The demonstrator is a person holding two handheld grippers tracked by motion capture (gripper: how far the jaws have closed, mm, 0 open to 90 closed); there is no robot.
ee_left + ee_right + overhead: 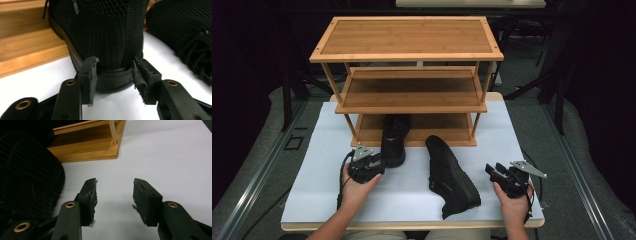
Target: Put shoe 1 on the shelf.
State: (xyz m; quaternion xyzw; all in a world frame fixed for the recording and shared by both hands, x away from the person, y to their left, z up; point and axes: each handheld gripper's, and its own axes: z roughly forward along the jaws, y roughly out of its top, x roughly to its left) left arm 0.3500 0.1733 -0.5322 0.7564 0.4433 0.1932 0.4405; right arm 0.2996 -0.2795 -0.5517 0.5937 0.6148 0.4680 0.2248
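Observation:
A black shoe (393,140) stands upright with its toe on the bottom shelf of a bamboo shoe rack (412,50) and its heel out on the white mat. My left gripper (378,162) is right behind that heel. In the left gripper view the heel (112,50) sits between the jaws of my left gripper (114,75), and the pads stand at its sides without squeezing it. A second black shoe (452,175) lies on its side at mid-table, its ribbed sole (27,182) facing right. Just right of it, my right gripper (493,170) is open and holds nothing (115,195).
The rack has three tiers, the top two bare, and stands at the back of the white mat (327,190). Its front right corner (87,147) lies ahead of the right gripper. The lying shoe (185,32) is close to the right of the left gripper. Dark stands flank the table.

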